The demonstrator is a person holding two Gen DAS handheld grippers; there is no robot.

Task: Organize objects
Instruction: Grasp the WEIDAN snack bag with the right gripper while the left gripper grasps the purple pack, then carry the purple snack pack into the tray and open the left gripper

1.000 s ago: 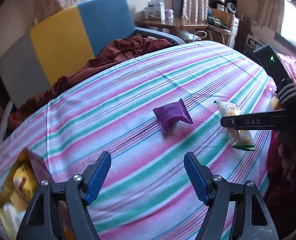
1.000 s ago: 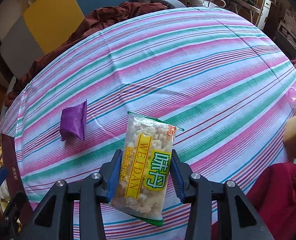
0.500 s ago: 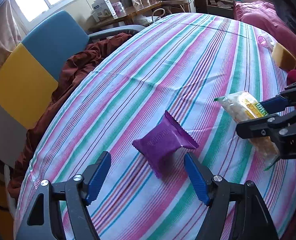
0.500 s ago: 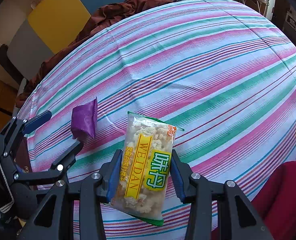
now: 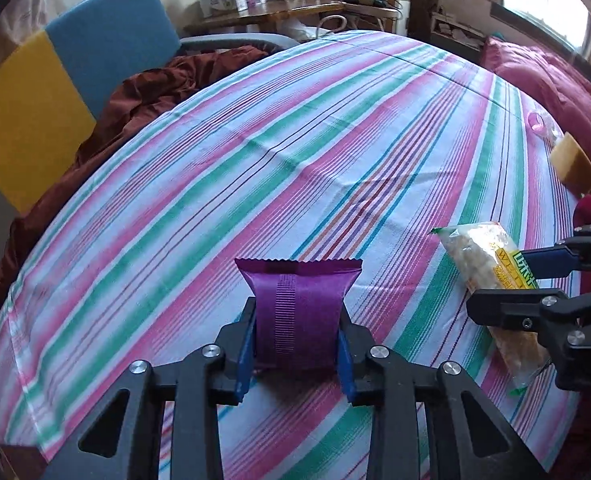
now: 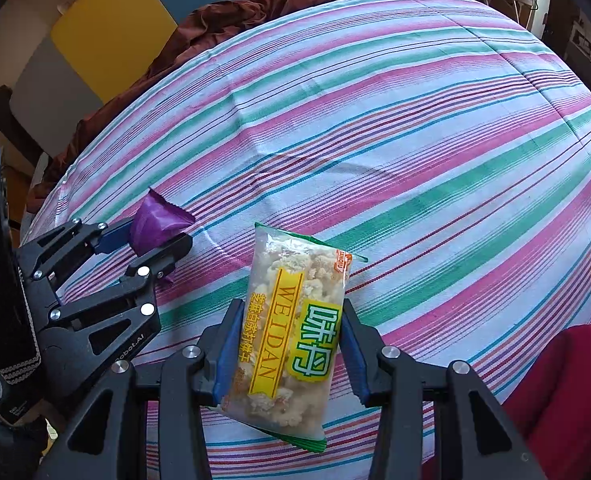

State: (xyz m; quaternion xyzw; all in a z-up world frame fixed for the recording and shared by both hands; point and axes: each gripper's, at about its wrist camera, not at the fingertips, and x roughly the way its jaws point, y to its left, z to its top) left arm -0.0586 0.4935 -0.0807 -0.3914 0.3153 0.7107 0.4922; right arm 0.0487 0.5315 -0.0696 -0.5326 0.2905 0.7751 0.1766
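Left wrist view: the left gripper (image 5: 297, 344) is clamped on the purple packet (image 5: 299, 312), low over the striped cloth (image 5: 295, 140). The jaws have just closed.

Right wrist view: the right gripper (image 6: 287, 354) clamps the snack bag (image 6: 295, 328). The pick-up step looks done; next, I think, both need lifting and carrying to their place.

Home: striped tablecloth (image 5: 335, 128), armchair (image 5: 107, 40), cluttered desk (image 5: 271, 12)
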